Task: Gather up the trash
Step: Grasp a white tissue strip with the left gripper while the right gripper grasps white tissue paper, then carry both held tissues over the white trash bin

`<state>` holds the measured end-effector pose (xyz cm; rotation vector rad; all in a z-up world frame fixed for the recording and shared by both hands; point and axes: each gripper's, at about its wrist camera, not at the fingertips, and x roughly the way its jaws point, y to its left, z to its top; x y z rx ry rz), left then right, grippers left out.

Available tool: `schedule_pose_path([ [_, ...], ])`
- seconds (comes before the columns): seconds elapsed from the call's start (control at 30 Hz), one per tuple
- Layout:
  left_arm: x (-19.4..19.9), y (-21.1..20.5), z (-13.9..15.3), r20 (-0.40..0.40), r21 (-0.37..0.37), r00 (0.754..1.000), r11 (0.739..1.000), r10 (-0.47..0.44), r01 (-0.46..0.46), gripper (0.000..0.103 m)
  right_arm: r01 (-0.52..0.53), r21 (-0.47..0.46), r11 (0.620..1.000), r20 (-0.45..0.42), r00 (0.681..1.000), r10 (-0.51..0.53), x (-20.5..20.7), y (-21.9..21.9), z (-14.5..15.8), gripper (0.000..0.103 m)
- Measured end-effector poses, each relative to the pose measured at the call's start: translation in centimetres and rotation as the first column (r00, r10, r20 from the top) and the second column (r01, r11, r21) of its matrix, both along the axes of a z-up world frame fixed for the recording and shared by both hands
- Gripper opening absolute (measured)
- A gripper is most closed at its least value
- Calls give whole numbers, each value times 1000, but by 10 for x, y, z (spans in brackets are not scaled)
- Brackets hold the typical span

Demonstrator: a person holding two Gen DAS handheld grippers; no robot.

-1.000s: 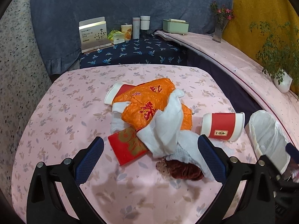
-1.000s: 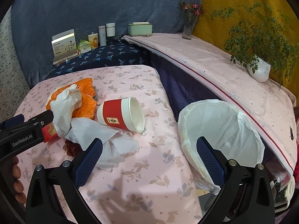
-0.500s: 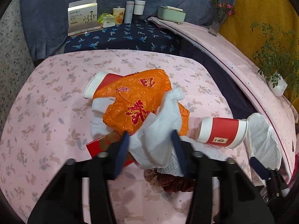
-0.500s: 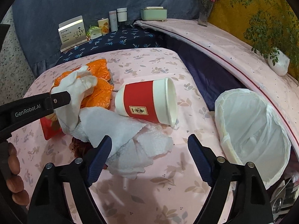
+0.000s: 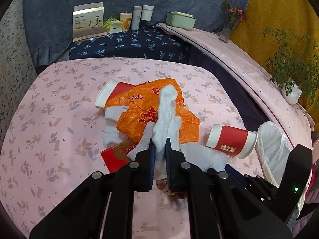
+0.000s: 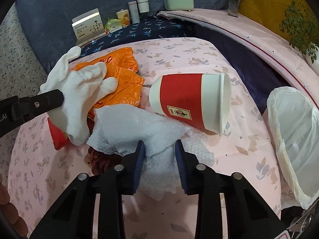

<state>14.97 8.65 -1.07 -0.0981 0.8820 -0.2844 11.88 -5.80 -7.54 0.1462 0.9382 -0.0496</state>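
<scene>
A trash pile lies on the pink tablecloth (image 5: 49,119): an orange plastic bag (image 5: 143,107), a white cloth (image 5: 167,115), a red packet (image 5: 117,155), paper towels (image 6: 135,127) and two red-and-white paper cups (image 5: 231,141) (image 5: 111,95). My left gripper (image 5: 159,145) is shut on the white cloth; in the right wrist view it holds the cloth (image 6: 79,91) lifted. My right gripper (image 6: 159,149) has closed around a crumpled paper towel (image 6: 157,159), with the cup (image 6: 189,101) lying just beyond. A white-lined trash bin (image 6: 291,135) stands at the table's right edge.
A dark blue table (image 5: 129,43) behind holds a card box (image 5: 88,23), tins and bottles. A long pink shelf (image 5: 239,59) on the right carries a green box (image 5: 180,19), a flower vase (image 5: 229,25) and a potted plant (image 5: 291,91). A brown scrunchie (image 6: 99,159) lies near the towels.
Both grippers went from wide open to closed: the left shut on the white cloth and lifted it, the right moved in over the paper towel and closed around it.
</scene>
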Motion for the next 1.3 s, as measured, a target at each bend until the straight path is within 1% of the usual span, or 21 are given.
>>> schedule_pose_path([
  [0.03,-1,0,1,0,-1,1000,1000,1,-1,9,-4,4,1000,1,1000,4,-1,0,1,15],
  [0.07,-2,0,2,3,-3,1000,1000,3,-3,9,-7,2,1000,6,1000,7,-2,1,4,11],
  [0.17,-6,1,9,17,-4,1000,1000,7,-7,9,-9,9,1000,24,1000,9,-8,-2,13,6],
  [0.3,-12,-1,19,35,-9,999,1000,4,-4,9,-8,26,1000,67,998,6,-20,-8,34,5],
  [0.47,-21,-8,37,64,-15,998,1000,-11,12,9,-14,32,999,143,990,9,-32,-13,68,4],
  [0.53,-24,-12,43,76,-18,997,1000,-17,18,9,-15,38,999,160,987,9,-36,-17,78,4],
  [0.6,-27,-15,48,85,-21,996,1000,-21,23,9,-16,38,999,165,986,9,-38,-20,83,4],
  [0.83,-35,-20,52,88,-19,996,999,-32,34,9,7,44,999,129,992,-13,-51,-32,73,4],
  [1.0,-39,-23,46,74,-13,997,999,-36,37,9,42,33,999,86,995,-45,-61,-43,55,12],
  [1.07,-40,-25,45,69,-9,997,999,-38,38,9,57,33,998,70,996,-59,-64,-47,47,20],
  [1.13,-40,-26,43,63,-7,997,999,-39,40,9,64,43,997,65,996,-66,-65,-51,44,22],
  [1.23,-41,-30,41,60,-1,997,999,-43,44,9,63,55,997,62,996,-66,-62,-53,41,23],
  [1.3,-41,-32,40,60,4,997,999,-46,46,9,56,45,997,69,996,-59,-60,-51,41,23],
])
